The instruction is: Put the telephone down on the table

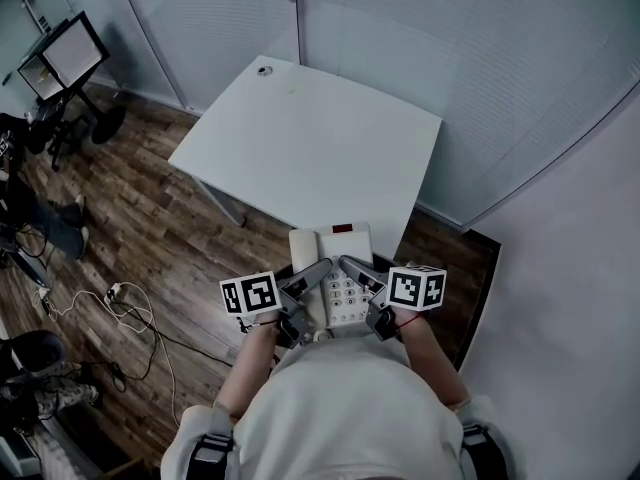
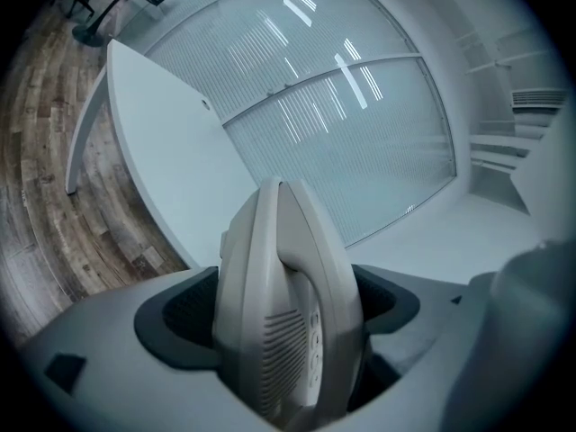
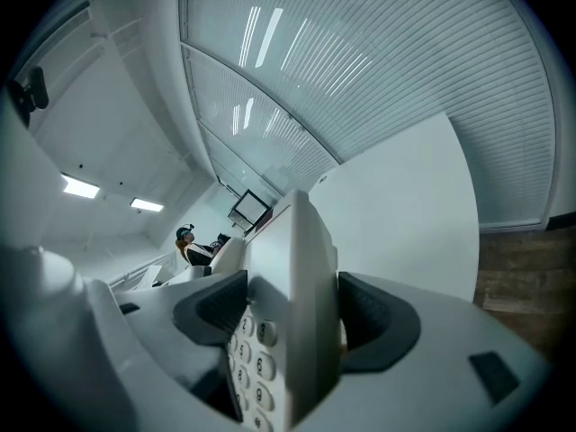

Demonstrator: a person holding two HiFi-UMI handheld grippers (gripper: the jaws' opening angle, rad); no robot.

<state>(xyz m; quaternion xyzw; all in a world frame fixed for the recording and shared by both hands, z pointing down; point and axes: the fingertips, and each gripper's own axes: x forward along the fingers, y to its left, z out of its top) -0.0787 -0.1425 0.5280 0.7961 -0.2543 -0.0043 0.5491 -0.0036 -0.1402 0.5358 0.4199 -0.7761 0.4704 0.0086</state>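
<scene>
A white desk telephone (image 1: 334,268) with keypad and handset is held in the air close to my body, short of the white table (image 1: 310,138). My left gripper (image 1: 312,274) is shut on its left side, where the handset (image 2: 297,304) lies; the left gripper view shows the jaws pressed on both faces. My right gripper (image 1: 358,271) is shut on the telephone's right edge; the right gripper view shows the keypad (image 3: 256,367) between the dark pads. The telephone (image 3: 292,304) is above the wooden floor near the table's near corner.
The white table (image 2: 171,160) stands ahead, against frosted blinds, with a small round fitting (image 1: 264,70) at its far corner. Left on the wooden floor are cables (image 1: 120,313), a monitor on a stand (image 1: 62,58) and a seated person's legs (image 1: 50,218).
</scene>
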